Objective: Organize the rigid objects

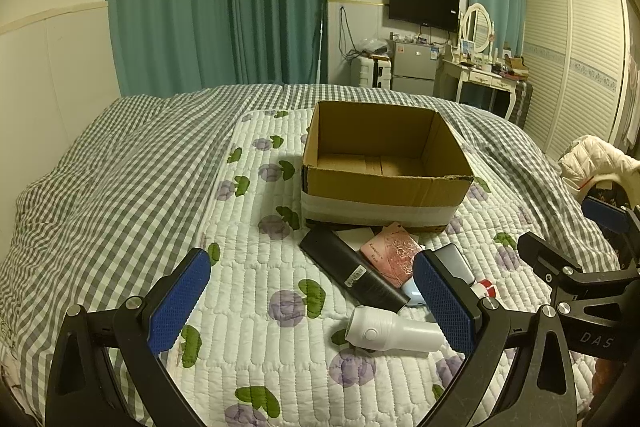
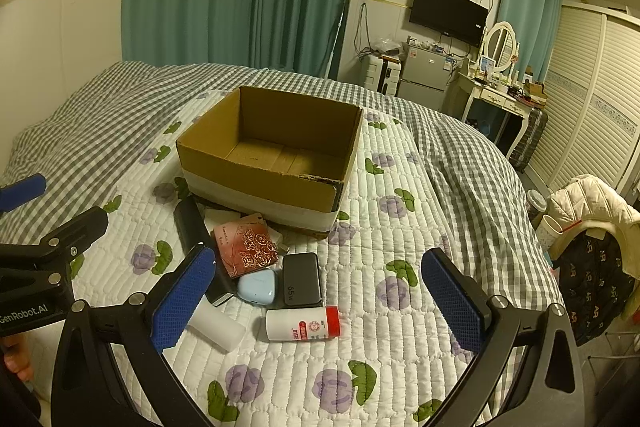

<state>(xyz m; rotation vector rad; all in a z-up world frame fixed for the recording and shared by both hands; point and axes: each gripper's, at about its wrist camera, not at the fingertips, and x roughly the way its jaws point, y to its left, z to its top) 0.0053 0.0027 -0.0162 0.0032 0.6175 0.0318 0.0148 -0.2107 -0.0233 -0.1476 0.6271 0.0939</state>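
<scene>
Both grippers, left gripper [image 1: 312, 301] and right gripper [image 2: 316, 301], are hovering with fingers spread and empty, risking rolling the white bottle [image 2: 303, 323] across the soft quilt [image 2: 392, 227] beside the cardboard box [image 2: 256, 179].

A bed [image 2: 100, 115] with a grey-checked cover carries a white quilted pad [image 2: 380, 339] printed with purple flowers. On the pad sits an open cardboard box [image 2: 264, 183] — and just in front of it a cluster: black bar [image 1: 352, 273], pink card case [image 2: 250, 245], pale blue case [image 2: 257, 287], power bank [image 2: 302, 279], red-capped bottle [image 2: 302, 323], white device [image 1: 394, 334].
</scene>
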